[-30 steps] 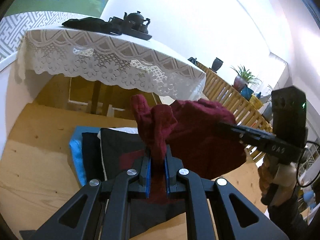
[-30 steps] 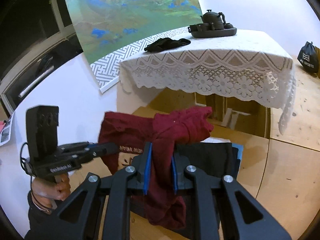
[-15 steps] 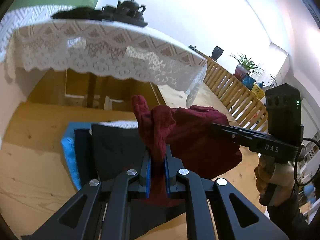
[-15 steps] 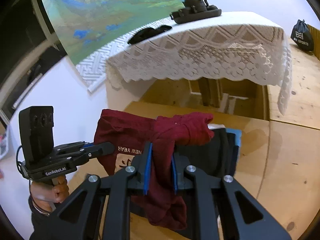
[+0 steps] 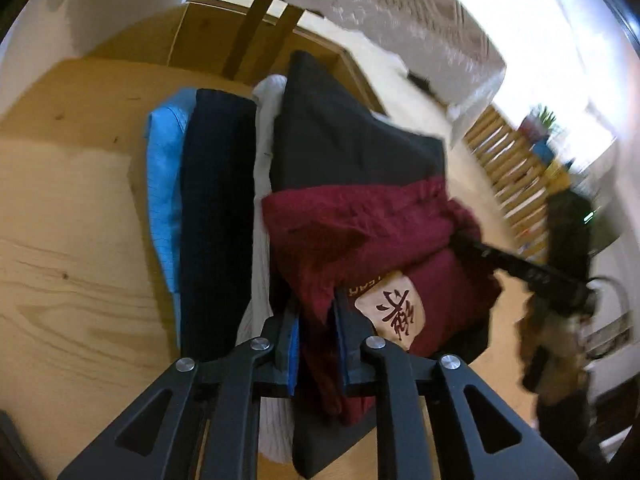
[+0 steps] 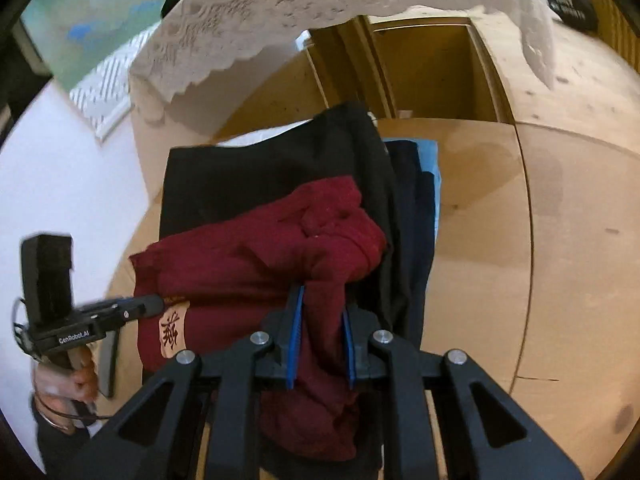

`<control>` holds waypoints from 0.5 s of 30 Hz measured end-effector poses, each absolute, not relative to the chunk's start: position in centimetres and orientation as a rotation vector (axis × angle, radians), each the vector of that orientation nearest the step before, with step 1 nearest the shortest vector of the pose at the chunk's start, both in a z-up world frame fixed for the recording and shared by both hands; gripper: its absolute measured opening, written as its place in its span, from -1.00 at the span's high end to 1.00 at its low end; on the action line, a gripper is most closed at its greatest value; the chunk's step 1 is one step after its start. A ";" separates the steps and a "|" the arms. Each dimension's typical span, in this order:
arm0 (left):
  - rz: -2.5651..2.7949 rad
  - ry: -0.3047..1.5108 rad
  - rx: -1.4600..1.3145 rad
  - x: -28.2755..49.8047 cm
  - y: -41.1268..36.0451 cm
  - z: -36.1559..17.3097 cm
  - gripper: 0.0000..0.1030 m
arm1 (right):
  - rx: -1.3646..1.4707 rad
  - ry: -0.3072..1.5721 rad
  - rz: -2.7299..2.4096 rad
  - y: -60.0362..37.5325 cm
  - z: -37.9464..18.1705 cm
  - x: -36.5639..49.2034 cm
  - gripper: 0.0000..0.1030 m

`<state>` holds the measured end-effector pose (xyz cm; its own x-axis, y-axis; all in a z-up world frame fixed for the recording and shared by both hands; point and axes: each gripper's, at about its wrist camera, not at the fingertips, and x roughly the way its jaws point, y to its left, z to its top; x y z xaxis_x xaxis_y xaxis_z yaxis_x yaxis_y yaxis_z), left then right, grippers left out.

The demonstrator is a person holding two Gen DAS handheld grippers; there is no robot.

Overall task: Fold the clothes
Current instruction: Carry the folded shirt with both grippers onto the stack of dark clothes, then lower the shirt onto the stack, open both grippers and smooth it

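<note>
The dark red shirt (image 5: pixel 360 232) is bunched up on top of a stack of folded clothes (image 5: pixel 216 208) sitting on the light wood floor (image 5: pixel 72 216). The stack goes light blue, navy, white, then a black piece on top, and the red one lies over the near half of that black piece. The shirt's long axis runs sideways, from one gripper across to the other. The cream patch (image 5: pixel 394 310) with a dark character on it faces up, closer to the left gripper's end.

The left gripper (image 5: pixel 316 320) has a fold of the red fabric between its blue-lined fingers (image 5: pixel 294 344). The jaws are opening, only a narrow gap so far, and the cloth looks loose in there rather than squeezed.

The right gripper (image 6: pixel 320 320) has the other end of the shirt between its fingers (image 6: pixel 296 336), jaws nearly closed with the fabric filling the gap and hanging down below them. Looks like it's pinching the cloth.

In the right wrist view, a hand (image 6: pixel 66 376) grips the left gripper's handle. A lace tablecloth (image 6: pixel 248 20) hangs just behind the stack.
</note>
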<state>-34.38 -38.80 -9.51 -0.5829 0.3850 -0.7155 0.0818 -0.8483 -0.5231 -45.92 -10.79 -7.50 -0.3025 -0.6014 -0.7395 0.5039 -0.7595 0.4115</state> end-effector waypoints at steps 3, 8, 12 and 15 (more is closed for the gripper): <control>2.562 -0.737 -1.311 -34.4 -39.3 -8.0 0.60 | 1.262 -0.102 -2.103 -10.8 -6.5 -45.7 0.50; 2.630 -0.698 -1.231 -33.5 -40.1 -5.2 0.55 | 1.176 -0.118 -2.151 -8.2 -3.6 -43.4 0.40; 2.643 -0.686 -1.158 -31.7 -39.3 -3.6 0.44 | 1.100 -0.194 -2.073 -6.5 -1.8 -42.6 0.40; 2.584 -0.627 -1.179 -32.0 -36.8 -3.9 0.44 | 1.108 -0.168 -2.030 -8.0 -1.7 -43.1 0.39</control>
<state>-31.96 -36.78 -3.86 -0.6490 0.3774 -0.6606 -0.0324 -0.8812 -0.4716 -43.09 -8.04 -1.65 -0.2969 -0.6997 -0.6499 0.5834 -0.6717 0.4566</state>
